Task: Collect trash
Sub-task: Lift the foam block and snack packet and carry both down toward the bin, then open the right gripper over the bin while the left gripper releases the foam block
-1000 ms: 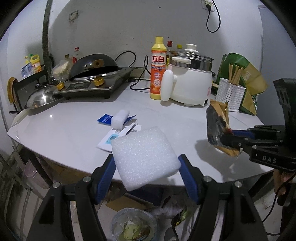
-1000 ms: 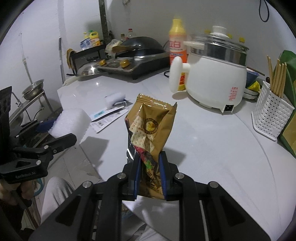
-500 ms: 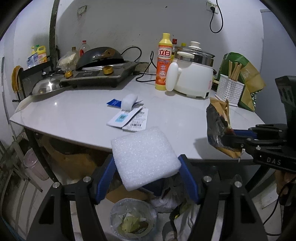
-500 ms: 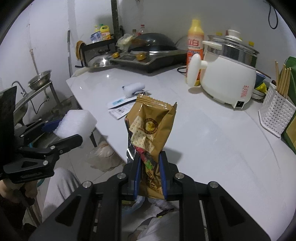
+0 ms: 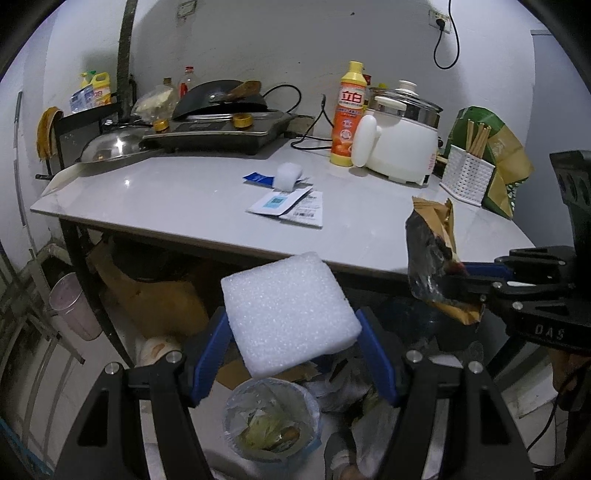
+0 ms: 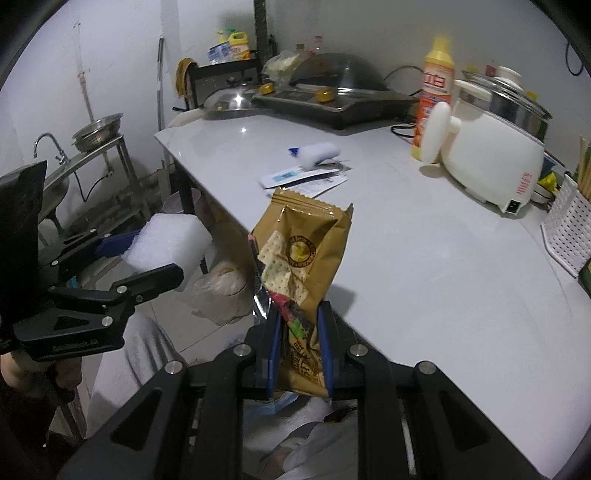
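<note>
White foam block (image 5: pixel 290 312) clamped in left tool (image 5: pixel 291 332); right tool (image 6: pixel 300 345) grips golden wrapper (image 6: pixel 301 266).

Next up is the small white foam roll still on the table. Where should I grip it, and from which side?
Grip the small foam roll across its short width at mid-length, coming down from above. It lies on its side on the papers, so a top-down pinch on its curved flanks should lift it alone; a low sideways approach risks snagging the sheets.

A white plastered wall (image 5: pixel 258 40) stood behind a pale glossy table (image 5: pixel 177 192) on dark legs. A power socket (image 5: pixel 437 16) sat high on the wall. A metal sink stand (image 6: pixel 92 155) stood at the side on the grey floor (image 6: pixel 207 332).
</note>
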The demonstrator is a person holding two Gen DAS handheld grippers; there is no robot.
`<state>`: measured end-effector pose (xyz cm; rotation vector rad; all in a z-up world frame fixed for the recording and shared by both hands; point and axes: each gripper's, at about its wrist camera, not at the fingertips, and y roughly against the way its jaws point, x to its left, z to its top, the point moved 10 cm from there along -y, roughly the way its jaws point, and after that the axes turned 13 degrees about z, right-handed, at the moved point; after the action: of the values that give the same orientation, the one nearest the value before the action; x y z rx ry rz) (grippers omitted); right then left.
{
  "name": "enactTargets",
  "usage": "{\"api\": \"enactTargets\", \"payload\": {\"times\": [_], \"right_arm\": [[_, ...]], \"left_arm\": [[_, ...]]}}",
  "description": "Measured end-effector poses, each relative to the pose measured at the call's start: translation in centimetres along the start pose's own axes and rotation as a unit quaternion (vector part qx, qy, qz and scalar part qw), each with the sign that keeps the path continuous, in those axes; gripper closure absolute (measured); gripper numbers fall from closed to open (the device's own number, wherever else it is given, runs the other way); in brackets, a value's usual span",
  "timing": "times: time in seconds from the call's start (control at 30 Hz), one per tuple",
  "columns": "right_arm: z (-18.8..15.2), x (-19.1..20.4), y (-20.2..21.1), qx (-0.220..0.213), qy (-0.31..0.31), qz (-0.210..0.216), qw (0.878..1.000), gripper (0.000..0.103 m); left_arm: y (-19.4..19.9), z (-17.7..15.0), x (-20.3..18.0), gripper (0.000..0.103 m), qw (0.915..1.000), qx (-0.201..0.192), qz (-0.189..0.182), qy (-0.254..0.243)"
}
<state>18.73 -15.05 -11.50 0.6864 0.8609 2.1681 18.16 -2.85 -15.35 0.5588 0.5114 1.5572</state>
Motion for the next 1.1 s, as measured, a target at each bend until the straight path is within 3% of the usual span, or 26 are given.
{"api": "enactTargets", "payload": {"times": [0.63,1.1], "right_arm": [[-3.1,5.4,-6.5,0.071,0.034,0.028,0.997,0.086],[-6.0,6.3,-14.0,0.143,0.029,0.043,0.988,0.086]], "left_arm": [[-1.4,-4.8,5.0,0.034,0.9983,0.030,0.009,0.048],[-5.6,-9.1,9.4,0.034,0.9933,0.074,0.024,0.086]]}}
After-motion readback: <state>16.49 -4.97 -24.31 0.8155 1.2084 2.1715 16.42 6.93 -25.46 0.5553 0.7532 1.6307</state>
